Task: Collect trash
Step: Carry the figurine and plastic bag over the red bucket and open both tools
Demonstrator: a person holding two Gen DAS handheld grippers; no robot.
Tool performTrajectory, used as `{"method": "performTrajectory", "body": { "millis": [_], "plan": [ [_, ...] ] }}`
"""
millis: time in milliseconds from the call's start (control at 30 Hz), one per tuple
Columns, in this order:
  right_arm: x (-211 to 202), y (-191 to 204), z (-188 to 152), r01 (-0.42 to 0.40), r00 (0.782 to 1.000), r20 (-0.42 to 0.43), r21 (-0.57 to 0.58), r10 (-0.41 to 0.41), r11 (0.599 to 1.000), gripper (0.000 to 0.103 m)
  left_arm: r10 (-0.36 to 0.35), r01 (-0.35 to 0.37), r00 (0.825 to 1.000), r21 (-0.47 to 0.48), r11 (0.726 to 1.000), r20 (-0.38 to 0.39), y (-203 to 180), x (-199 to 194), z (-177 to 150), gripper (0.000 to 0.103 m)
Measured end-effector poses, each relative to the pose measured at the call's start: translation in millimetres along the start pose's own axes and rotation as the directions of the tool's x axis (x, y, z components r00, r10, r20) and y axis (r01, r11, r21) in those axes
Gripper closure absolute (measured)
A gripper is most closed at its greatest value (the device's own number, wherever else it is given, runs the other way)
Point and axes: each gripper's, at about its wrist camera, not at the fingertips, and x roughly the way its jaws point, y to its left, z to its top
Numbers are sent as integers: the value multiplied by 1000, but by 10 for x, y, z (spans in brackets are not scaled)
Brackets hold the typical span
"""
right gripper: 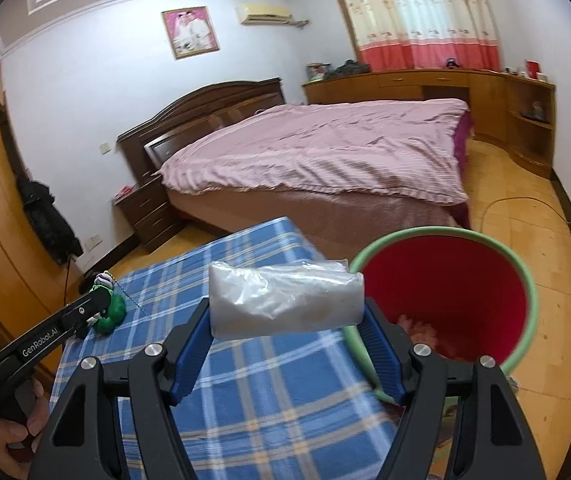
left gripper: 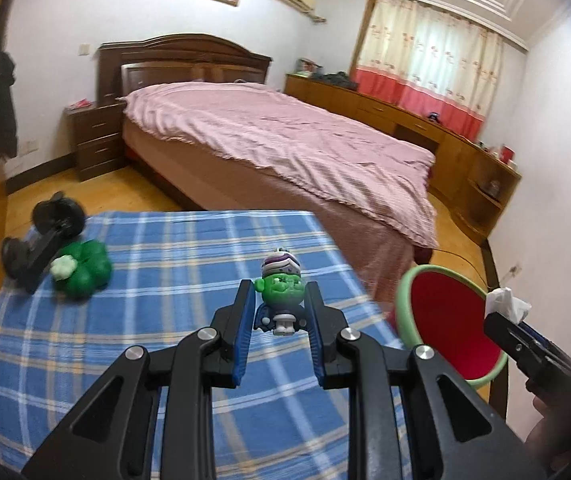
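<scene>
Left tool (left gripper: 279, 312) was narrow, its 2 blue pads clamped on a small green-faced toy figure (left gripper: 281, 296) held above the bench (left gripper: 145, 320), which wore a blue plaid cloth. Right tool (right gripper: 287, 320) stood wide, gripping a clear plastic packet of white tissue (right gripper: 285, 300) crosswise between its pads, above the bench's right edge and just beside the bin's rim. Red bin with green rim (right gripper: 525, 280) sat off the bench's right edge; something pale lay at its bottom, too blurred to tell what. Green clover-shaped plush (left gripper: 83, 274) lay near the bench's far left corner, with a black stand (left gripper: 37, 252) touching it at the left edge. Pink-covered bed (left gripper: 285, 140) stood beyond the bench.
</scene>
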Motion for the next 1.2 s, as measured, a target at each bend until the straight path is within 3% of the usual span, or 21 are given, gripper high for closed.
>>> {"method": "performTrajectory", "body": {
  "millis": [300, 567, 867, 1200],
  "plan": [
    [-133, -403, -72, 65, 998, 16, 45, -66, 997, 29, -79, 80, 997, 86, 993, -12, -515, 110, -15, 78],
    [-88, -818, -153, 121, 993, 0, 98, -122, 988, 29, -154, 166, 984, 139, 976, -93, -971, 434, -128, 78],
    [163, -1351, -273, 165, 986, -65, 169, -156, 972, 29, -198, 236, 960, 197, 951, -198, -1468, 921, -293, 78],
    [370, -1653, -336, 206, 976, -107, 190, -188, 960, 29, -227, 309, 929, 274, 911, -293, -1944, 1335, -466, 78]
  ]
}}
